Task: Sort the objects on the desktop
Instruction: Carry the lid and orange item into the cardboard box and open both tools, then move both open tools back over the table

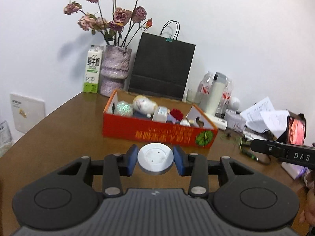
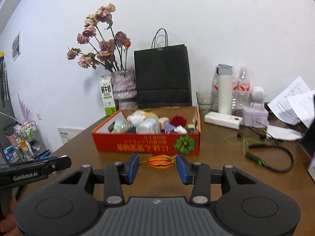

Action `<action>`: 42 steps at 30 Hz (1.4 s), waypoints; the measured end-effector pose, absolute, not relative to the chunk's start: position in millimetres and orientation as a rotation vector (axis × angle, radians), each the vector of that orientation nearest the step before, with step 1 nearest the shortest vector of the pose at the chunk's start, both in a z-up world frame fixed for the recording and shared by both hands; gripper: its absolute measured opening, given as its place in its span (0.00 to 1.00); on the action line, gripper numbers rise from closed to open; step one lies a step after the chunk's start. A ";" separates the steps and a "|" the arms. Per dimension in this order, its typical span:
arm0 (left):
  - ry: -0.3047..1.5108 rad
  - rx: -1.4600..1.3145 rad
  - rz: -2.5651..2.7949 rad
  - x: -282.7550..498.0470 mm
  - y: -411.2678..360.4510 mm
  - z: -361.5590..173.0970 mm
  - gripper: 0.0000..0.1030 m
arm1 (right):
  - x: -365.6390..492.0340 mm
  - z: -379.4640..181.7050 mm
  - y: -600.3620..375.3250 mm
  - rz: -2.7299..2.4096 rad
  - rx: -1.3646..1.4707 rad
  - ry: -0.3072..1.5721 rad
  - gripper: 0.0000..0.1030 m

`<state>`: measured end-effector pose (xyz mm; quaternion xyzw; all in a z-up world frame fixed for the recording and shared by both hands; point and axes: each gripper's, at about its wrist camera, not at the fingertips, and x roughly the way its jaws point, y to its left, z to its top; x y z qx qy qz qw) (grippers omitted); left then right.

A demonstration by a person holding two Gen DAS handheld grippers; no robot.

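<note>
A red cardboard box (image 1: 137,131) holding a plush toy, yarn ball and several small items sits mid-table; it also shows in the right wrist view (image 2: 137,143). My left gripper (image 1: 156,160) has its blue pads against both sides of a round silver metal disc (image 1: 155,157), just in front of the box. My right gripper (image 2: 157,166) is open around an orange striped lantern-shaped fruit (image 2: 159,161) lying on the table before the box, its pads apart from it.
Brown table (image 1: 65,137). At the back: milk carton (image 1: 93,69), vase of dried roses (image 1: 115,69), black paper bag (image 1: 163,68). To the right: white bottle (image 2: 225,90), power bank (image 2: 222,119), green earphone cable (image 2: 256,153), papers (image 2: 293,102), phone (image 1: 296,130).
</note>
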<state>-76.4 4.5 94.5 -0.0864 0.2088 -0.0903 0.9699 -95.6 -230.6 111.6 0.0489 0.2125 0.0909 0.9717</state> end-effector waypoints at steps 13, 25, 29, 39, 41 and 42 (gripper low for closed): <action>0.658 -0.159 -0.243 144.9 -5.0 115.7 0.39 | 123.6 135.1 -236.1 0.191 0.131 0.628 0.39; 0.879 -0.063 -0.339 203.6 -41.6 57.1 0.41 | 216.2 60.0 -233.9 0.041 0.035 0.949 0.40; 0.865 -0.106 -0.373 202.7 -36.3 66.3 0.52 | 197.1 74.4 -222.1 0.035 -0.031 0.915 0.64; 0.632 -0.206 -0.210 87.7 -0.4 104.6 0.92 | 106.2 116.1 -212.1 0.206 0.088 0.666 0.79; 0.600 -0.191 -0.186 51.6 3.2 96.3 0.97 | 70.5 107.1 -205.7 0.206 0.068 0.619 0.80; 0.586 -0.176 -0.170 34.9 5.4 89.7 0.98 | 53.8 100.7 -203.0 0.202 0.053 0.600 0.82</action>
